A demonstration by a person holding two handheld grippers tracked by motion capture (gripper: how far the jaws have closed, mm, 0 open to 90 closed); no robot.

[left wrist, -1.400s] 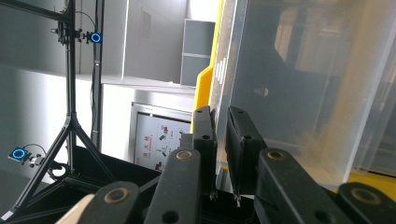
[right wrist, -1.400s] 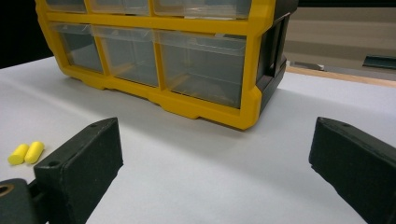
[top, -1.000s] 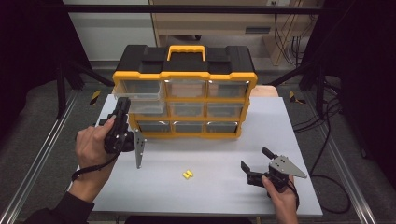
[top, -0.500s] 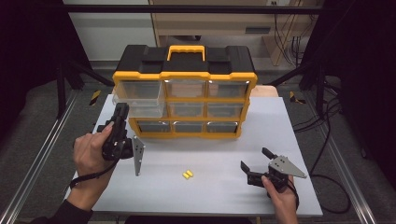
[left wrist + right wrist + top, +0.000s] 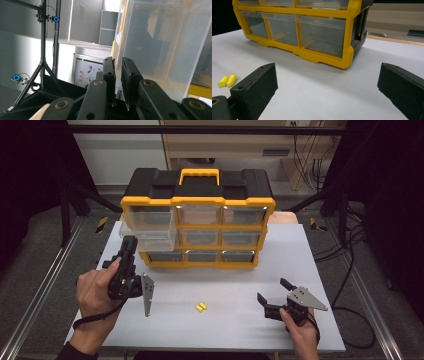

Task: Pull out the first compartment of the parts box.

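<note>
Left gripper (image 5: 131,251): left of centre in the high view, jaws nearly closed on the front edge of a clear drawer (image 5: 150,229) pulled out of the yellow organizer (image 5: 197,227). Right gripper (image 5: 274,296): lower right, jaws wide, empty, resting on the table (image 5: 225,330). Two yellow earplugs (image 5: 200,307): bottom centre, between the grippers

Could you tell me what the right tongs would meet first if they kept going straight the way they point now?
Probably the yellow organizer: the right tongs, jaws wide apart, face its lower right drawer across bare table. The two yellow earplugs lie off to the side, likely out of that line.
</note>
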